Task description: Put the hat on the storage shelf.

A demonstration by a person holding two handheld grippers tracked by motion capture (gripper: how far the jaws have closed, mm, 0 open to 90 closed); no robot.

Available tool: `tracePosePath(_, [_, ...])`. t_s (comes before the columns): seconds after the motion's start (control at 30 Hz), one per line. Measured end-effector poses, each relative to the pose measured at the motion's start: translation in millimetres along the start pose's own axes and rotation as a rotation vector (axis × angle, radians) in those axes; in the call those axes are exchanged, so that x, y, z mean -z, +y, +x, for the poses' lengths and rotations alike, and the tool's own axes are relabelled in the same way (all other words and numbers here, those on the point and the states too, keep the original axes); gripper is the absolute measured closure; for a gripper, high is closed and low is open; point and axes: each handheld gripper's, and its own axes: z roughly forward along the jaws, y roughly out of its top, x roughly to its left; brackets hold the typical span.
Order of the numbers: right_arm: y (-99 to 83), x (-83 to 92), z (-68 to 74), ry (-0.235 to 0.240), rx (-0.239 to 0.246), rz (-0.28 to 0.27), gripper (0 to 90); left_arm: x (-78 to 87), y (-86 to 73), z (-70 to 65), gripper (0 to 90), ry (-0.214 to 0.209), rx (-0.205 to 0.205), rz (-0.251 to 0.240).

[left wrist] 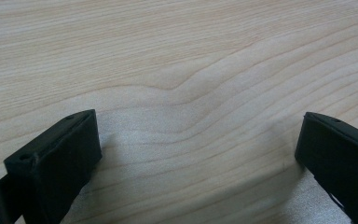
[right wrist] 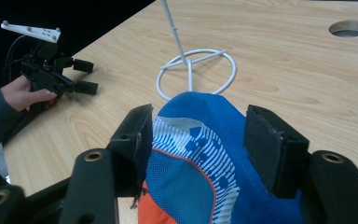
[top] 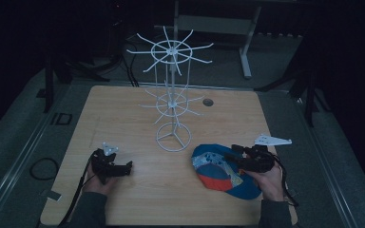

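**Right tongs straddling cap near front right of surface; left tongs idle**

Cap (top: 221, 171): blue with orange panel and white striped print, lying on the surface (top: 133, 199) toward its front right corner, just right of the wire stand's ring base. In the right gripper view the cap (right wrist: 200, 163) fills the gap between the two black jaws, its blue crown rising between them.

Right tongs (top: 235, 153): held in the person's right hand (top: 271, 183), lying over the cap's right half and pointing toward the left edge. In the right gripper view the right tongs (right wrist: 198, 135) are spread wide, one jaw on each side of the cap fabric. The left pad sits against the fabric; the right pad shows a narrow gap. Not pinching.

Left tongs (top: 129, 166): held in the left hand (top: 97, 183) near the front left corner, low over the wood, well apart from the cap. In the left gripper view the left tongs (left wrist: 198, 154) are spread, bare wood grain between the jaws.

Wire stand (top: 172, 95): white, two tiers of radiating hooks, upright near the centre of the surface; ring base (right wrist: 196, 72) just beyond the cap. Round cable hole (top: 207, 102) toward the far right corner.
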Motion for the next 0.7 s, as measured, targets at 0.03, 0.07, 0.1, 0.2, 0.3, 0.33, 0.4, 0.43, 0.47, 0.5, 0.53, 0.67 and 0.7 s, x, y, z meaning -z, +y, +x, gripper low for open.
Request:
tracePosePath(0.03, [-0.3, -0.2, -0.6, 0.002, -0.005, 0.0, 41.1, 0.0, 0.0, 0.0, 0.2, 0.0, 0.0, 0.0])
tracePosePath(0.07, [-0.4, -0.5, -1.0, 0.002, -0.014, -0.001, 40.7, 0.0, 0.1, -0.1, 0.2, 0.0, 0.0, 0.001])
tracePosePath(0.1, [-0.5, -0.3, -1.3, 0.001, -0.017, -0.002, 40.2, -0.1, 0.3, 0.0, 0.2, 0.0, -0.002, 0.001])
tracePosePath(0.2, [-0.4, -0.1, -1.3, -0.001, -0.019, -0.007, 39.3, -0.1, 0.2, -0.1, 0.2, 0.0, -0.002, 0.001])
tracePosePath(0.3, [4.0, 3.8, 2.3, -0.107, -0.02, -0.036, 37.3, -0.1, 0.1, -0.3, 0.2, -0.001, 0.0, -0.001])
tracePosePath(0.33, [4.0, 3.8, 2.3, -0.107, -0.02, -0.036, 37.3, -0.1, 0.0, -0.3, 0.2, -0.001, 0.0, -0.001])
tracePosePath(0.4, [6.0, 4.3, 4.3, -0.141, 0.002, -0.025, 38.3, -0.1, 0.1, -0.3, 0.2, -0.001, 0.0, -0.001])
tracePosePath(0.43, [7.7, 5.0, 5.5, -0.172, 0.014, -0.014, 40.1, -0.1, 0.1, -0.3, 0.2, -0.001, 0.0, -0.001])
tracePosePath(0.47, [8.2, 5.2, 5.9, -0.18, 0.019, -0.007, 40.2, -0.1, 0.1, -0.3, 0.2, -0.001, 0.0, -0.001])
tracePosePath(0.5, [8.2, 5.2, 5.9, -0.18, 0.019, -0.007, 40.2, -0.1, 0.1, -0.4, 0.2, -0.001, 0.0, -0.001])
tracePosePath(0.53, [8.6, 5.0, 6.1, -0.183, 0.028, 0.001, 40.1, -0.1, 0.1, -0.3, 0.2, -0.001, 0.0, -0.001])
tracePosePath(0.67, [11.0, 0.7, 9.0, -0.213, 0.078, 0.059, 40.2, -0.1, 0.1, -0.4, 0.2, -0.001, 0.0, -0.001])
tracePosePath(0.7, [12.2, -1.6, 10.0, -0.224, 0.097, 0.08, 40.4, -0.1, 0.1, -0.4, 0.2, -0.001, 0.0, -0.001])
